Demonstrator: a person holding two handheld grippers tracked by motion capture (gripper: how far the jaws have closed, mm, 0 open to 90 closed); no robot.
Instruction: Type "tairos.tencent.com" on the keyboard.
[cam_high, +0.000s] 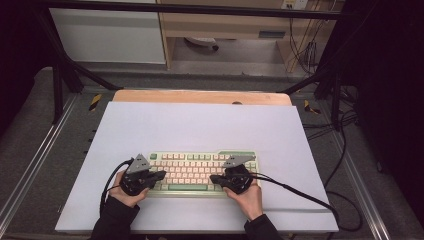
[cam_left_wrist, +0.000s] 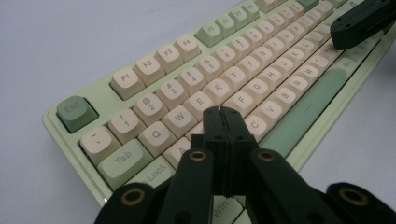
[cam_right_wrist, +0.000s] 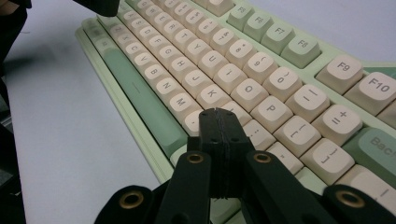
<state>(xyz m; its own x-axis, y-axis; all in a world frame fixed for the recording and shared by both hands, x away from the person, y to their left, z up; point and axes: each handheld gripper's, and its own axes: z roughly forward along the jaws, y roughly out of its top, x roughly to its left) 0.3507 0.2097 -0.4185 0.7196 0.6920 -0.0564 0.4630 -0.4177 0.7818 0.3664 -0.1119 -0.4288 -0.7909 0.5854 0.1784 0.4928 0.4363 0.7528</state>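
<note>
From above, a pale green keyboard with cream keycaps (cam_high: 200, 172) lies on the white table sheet (cam_high: 200, 127), near the person's edge; the left gripper (cam_high: 161, 175) and right gripper (cam_high: 214, 178) hover over its ends. The left gripper view shows its jaws pressed together (gripping nothing) above the A and S keys. The right gripper view shows the same over the punctuation keys.

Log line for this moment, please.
left tool: shut, tip over the keyboard near S/D | right tool: shut, tip near L | nothing held
</note>
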